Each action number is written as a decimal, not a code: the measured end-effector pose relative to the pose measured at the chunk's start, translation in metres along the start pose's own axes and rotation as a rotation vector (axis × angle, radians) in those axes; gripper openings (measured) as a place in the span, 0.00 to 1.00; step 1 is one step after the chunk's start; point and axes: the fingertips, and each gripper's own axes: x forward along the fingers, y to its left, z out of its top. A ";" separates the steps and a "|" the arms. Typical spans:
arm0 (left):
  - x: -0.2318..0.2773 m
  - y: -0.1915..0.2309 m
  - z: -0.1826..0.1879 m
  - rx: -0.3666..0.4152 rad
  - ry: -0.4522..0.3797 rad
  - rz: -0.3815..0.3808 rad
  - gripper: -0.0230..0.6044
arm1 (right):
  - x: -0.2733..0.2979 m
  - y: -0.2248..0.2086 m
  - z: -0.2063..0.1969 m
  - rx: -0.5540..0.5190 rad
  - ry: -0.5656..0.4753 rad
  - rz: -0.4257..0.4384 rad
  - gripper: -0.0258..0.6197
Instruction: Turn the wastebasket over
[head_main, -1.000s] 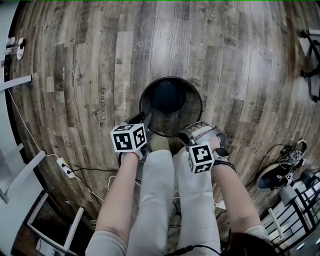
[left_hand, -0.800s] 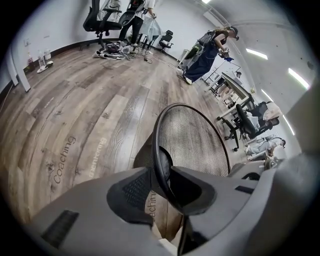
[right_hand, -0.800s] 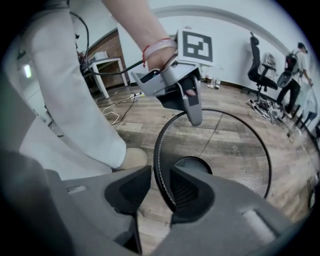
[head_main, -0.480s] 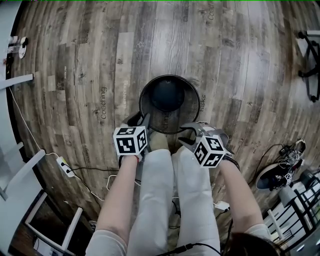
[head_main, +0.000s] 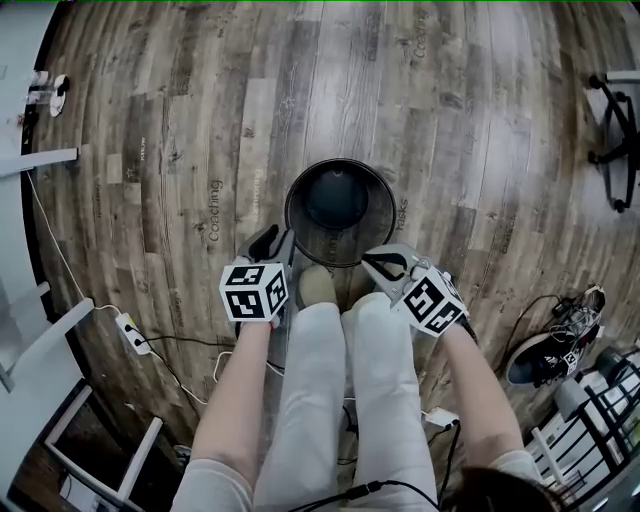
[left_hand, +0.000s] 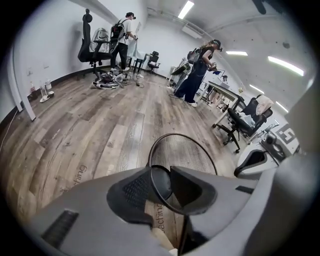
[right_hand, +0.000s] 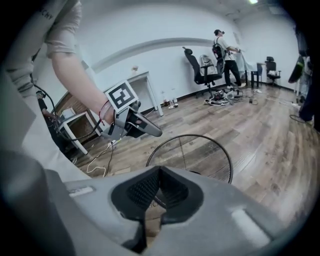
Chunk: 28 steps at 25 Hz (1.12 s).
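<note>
A round black wire-mesh wastebasket (head_main: 388, 222) stands mouth up on the wood floor, just beyond the person's feet. My left gripper (head_main: 284, 242) is at its near-left rim. In the left gripper view the rim (left_hand: 186, 137) runs between the pads of the left gripper (left_hand: 161, 186), which are shut on it. My right gripper (head_main: 377, 262) is at the near-right rim. Its jaws have just been closing, and in the right gripper view the right gripper (right_hand: 159, 180) has its pads together where the wastebasket (right_hand: 200, 152) rim passes into them.
The person's legs (head_main: 340, 380) and a shoe (head_main: 317, 285) are right behind the basket. A power strip with cables (head_main: 128, 335) lies at left by white desk legs (head_main: 40, 340). Shoes (head_main: 545, 355) lie at right. People (left_hand: 197, 75) and office chairs (left_hand: 240, 125) are farther off.
My right gripper has rolled, its marker cube turning and shifting right, and its jaws now sit closed at the rim. The left gripper has shifted slightly; the basket stays upright.
</note>
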 end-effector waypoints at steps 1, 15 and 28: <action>-0.004 -0.004 0.006 0.011 -0.017 -0.011 0.22 | -0.004 0.000 0.007 0.018 -0.024 -0.007 0.04; -0.080 -0.086 0.088 0.105 -0.221 -0.180 0.03 | -0.096 -0.014 0.092 0.196 -0.260 -0.208 0.04; -0.187 -0.140 0.163 0.158 -0.389 -0.259 0.03 | -0.200 -0.004 0.182 0.216 -0.449 -0.351 0.04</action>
